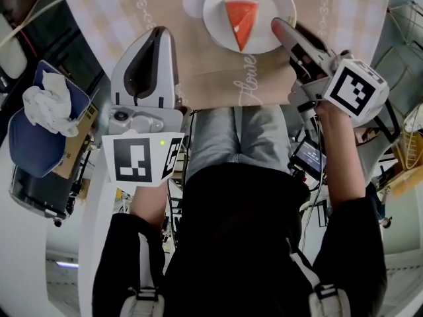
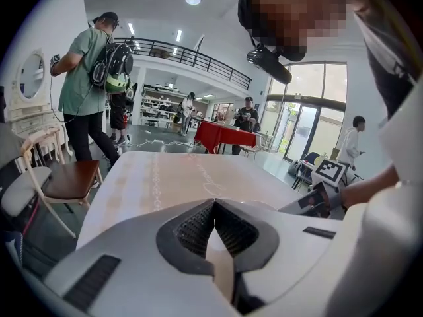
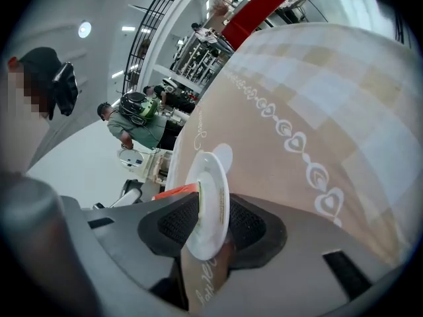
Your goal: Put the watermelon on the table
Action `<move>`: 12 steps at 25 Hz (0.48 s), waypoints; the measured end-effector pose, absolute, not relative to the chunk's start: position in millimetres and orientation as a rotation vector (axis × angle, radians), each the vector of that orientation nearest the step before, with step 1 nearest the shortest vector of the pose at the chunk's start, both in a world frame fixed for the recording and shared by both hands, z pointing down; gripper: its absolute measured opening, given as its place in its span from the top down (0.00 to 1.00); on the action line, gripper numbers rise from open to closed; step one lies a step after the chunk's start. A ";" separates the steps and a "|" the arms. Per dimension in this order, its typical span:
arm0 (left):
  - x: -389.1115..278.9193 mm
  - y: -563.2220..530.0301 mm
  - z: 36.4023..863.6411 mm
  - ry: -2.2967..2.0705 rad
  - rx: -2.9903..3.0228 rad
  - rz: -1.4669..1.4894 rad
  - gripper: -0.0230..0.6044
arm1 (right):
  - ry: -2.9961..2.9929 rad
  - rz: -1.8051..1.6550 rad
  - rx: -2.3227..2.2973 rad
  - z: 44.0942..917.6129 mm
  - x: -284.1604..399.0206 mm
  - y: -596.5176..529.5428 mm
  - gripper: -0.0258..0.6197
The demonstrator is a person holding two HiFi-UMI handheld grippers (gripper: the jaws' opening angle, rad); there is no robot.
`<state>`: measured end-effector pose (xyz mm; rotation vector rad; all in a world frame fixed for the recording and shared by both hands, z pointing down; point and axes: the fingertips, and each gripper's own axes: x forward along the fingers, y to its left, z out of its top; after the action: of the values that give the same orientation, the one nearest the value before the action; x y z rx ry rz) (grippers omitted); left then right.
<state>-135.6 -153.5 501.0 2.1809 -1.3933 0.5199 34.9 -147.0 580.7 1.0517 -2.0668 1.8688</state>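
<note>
Nearest the person, left of the plate (image 1: 218, 28) and well short of it, the left hand-held gripper (image 1: 157, 35) hangs closed and empty over the bench (image 1: 198, 78). At the plate's right rim, the right hand-held gripper (image 1: 283, 32) stands open, its jaws either side of the rim without pressing it. On the plate lies the watermelon slice (image 1: 240, 20), and the plate rests on the bench. The risk, I judge, is a crooked pull-back: a jaw could catch the rim, dragging or tipping the plate and sliding the slice off.
</note>
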 end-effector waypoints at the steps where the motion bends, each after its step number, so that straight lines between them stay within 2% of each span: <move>1: -135.7 -154.5 498.8 -1.395 2.183 0.520 0.95 | -2.060 1.860 1.053 580.7 36.7 -146.5 0.74; 12: -127.0 -165.6 479.0 -1.395 2.215 0.503 0.95 | -2.032 1.688 1.147 574.8 64.7 -150.2 0.74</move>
<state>-127.0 -165.6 479.0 2.2152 -1.3950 0.5033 64.7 -150.2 574.8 1.1466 -2.0322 1.6875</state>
